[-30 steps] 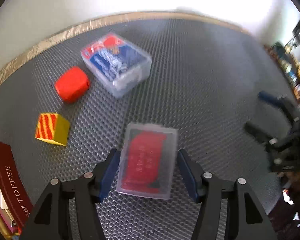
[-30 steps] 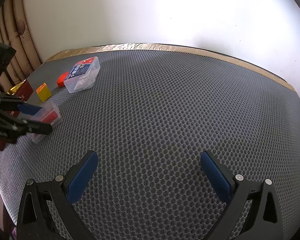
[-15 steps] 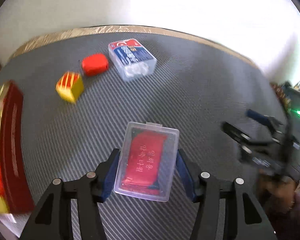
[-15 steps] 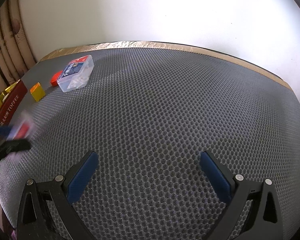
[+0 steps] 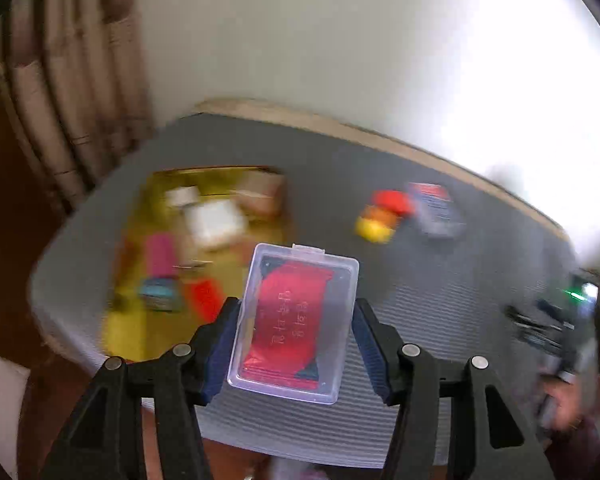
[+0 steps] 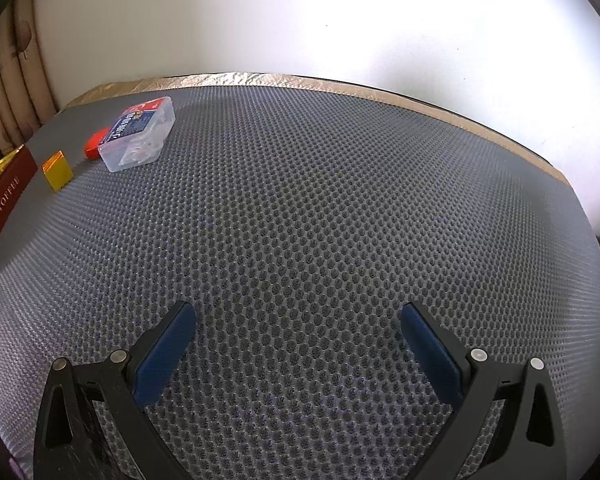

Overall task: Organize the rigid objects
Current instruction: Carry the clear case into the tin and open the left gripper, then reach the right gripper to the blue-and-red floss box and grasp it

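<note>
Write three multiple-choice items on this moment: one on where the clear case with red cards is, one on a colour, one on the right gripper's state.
1. The clear case is:
A. between the left gripper's pads
B. flat on the mat
C. in the tin

2. The small cube beside the toffee tin is mostly:
A. green
B. yellow
C. white

3. The right gripper is:
A. shut on a box
B. shut, empty
C. open, empty

Answers: 1 A, pads press its sides above the mat; 2 B, yellow faces; 3 C, only mat between its pads.
</note>
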{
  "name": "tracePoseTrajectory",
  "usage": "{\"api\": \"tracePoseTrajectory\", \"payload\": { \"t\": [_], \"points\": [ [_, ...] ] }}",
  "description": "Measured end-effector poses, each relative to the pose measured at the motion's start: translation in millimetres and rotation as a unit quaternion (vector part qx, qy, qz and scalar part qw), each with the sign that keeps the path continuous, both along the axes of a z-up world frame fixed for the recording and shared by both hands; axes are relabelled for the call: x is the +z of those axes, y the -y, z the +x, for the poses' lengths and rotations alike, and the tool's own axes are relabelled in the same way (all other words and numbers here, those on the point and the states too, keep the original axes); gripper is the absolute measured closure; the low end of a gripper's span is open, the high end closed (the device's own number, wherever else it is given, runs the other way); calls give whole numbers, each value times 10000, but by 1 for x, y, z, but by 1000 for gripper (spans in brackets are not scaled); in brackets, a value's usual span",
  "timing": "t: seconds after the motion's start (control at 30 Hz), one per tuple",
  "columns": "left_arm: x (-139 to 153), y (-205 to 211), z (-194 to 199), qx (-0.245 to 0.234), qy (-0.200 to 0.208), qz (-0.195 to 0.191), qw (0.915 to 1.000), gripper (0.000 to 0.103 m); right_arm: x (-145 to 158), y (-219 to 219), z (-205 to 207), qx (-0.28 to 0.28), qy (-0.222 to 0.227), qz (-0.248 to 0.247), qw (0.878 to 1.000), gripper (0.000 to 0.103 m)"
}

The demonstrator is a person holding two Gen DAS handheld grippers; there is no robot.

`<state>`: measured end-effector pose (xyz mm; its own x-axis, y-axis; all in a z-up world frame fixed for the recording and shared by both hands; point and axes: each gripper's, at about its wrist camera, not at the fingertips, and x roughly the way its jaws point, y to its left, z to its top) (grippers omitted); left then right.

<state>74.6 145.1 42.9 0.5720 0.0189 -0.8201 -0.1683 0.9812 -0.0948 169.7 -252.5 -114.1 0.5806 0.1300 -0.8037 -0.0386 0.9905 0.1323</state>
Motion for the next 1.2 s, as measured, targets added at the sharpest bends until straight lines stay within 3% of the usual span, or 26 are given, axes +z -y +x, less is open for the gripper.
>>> {"api": "tracePoseTrajectory", "payload": {
  "t": [0.27,0.47,0.73,1.07,1.2],
  "points": [
    [-40,-75,10,429,-544,-25,9976,46,-1,-2,4,-35,-19,-102,9999,1],
    [-64,-74,12,515,-694,111,9962,45,0,-4,4,-44,-21,-140,9999,1],
    [-88,-85,18,624,-780,-221,9948,45,0,-5,5,-42,-18,-154,9999,1],
    [-52,-73,-4,739,-78,62,9972,45,-1,-4,7,-39,-38,-146,9999,1],
    [-34,-67,-35,1031,292,-19,9942,45,-2,4,15,-73,-201,156,9996,1]
  ]
}}
